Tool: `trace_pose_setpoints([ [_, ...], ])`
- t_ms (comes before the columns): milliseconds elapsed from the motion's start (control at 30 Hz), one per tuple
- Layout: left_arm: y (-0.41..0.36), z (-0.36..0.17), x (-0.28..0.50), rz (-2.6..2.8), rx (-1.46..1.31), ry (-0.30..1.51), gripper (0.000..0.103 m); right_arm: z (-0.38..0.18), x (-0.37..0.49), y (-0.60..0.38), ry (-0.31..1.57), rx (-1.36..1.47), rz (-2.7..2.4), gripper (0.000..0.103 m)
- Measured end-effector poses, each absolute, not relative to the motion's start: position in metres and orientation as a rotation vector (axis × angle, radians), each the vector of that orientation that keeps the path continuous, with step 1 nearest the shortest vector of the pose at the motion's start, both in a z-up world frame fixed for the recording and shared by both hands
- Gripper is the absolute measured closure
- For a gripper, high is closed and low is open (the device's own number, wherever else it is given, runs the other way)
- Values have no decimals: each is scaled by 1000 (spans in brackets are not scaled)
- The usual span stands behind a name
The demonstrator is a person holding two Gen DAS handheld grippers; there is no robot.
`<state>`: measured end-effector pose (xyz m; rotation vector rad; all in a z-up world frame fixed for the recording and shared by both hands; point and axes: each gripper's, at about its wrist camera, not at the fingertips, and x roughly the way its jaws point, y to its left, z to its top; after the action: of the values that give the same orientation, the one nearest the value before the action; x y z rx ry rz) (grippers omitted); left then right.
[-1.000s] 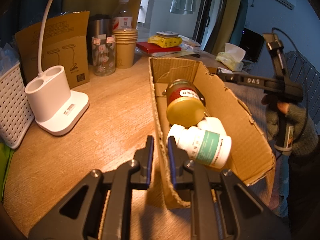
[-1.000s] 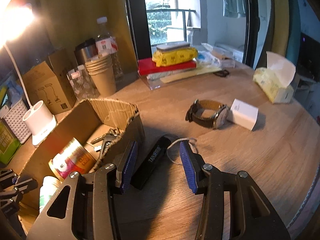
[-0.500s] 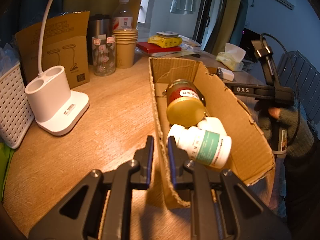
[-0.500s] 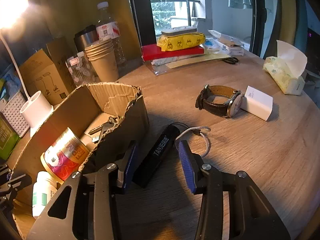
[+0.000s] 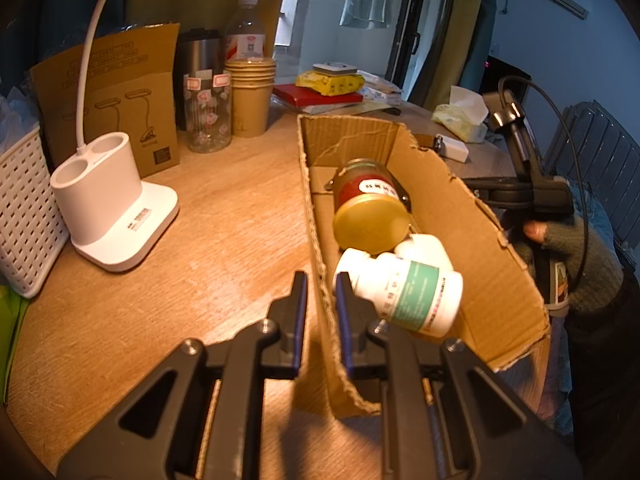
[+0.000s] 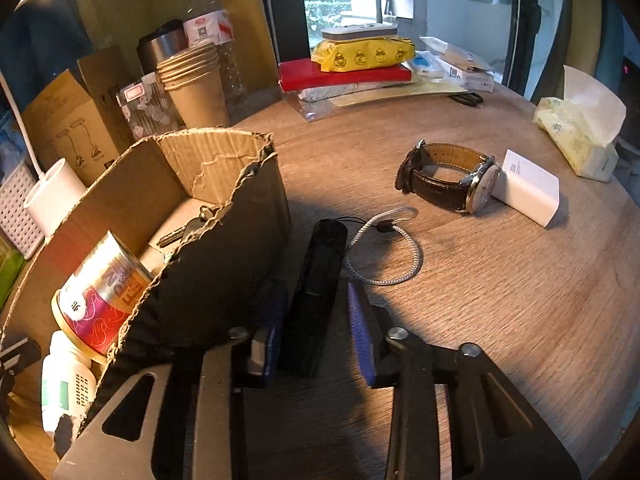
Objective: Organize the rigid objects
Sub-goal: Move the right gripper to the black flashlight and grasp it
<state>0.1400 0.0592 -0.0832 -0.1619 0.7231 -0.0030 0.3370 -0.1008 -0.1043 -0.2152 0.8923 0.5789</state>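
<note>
From the left wrist camera, the left gripper (image 5: 318, 312) pinches the near wall of the torn cardboard box (image 5: 472, 232), one finger outside and one inside, pressed close on the cardboard. Inside the box lie a gold-lidded jar (image 5: 370, 212) on its side and, nearer, a white pill bottle (image 5: 404, 292) with a green label, tilted against another white bottle. This view alone shows the gloved right hand (image 5: 576, 256) past the box's far wall, gripping its tool's handle, and the white lamp base (image 5: 108, 208) on the wooden table (image 5: 192, 280). The right wrist camera shows what the box hides from the other: a black flashlight (image 6: 316, 292), a slim dark cylinder with a grey braided lanyard (image 6: 384, 252) looped at its far end, lying on the table just beside the box's outer wall. The right gripper (image 6: 316, 332) is low, its blue-padded fingers spread on either side of the flashlight's near end, the left pad close against it, the right apart. Farther off sit a leather-strapped watch (image 6: 448, 180) and a white charger block (image 6: 528, 196).
</note>
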Motion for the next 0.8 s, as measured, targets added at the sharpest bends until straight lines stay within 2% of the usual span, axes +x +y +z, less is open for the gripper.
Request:
trace_pose_setpoints([
  [133,59,-83,140,-3,-162,723,87,-104,336,-102,888,-214,573,80],
  [800,59,-83,140,-3,-162,723,87,-71,323,-127,792,-145,568,81],
])
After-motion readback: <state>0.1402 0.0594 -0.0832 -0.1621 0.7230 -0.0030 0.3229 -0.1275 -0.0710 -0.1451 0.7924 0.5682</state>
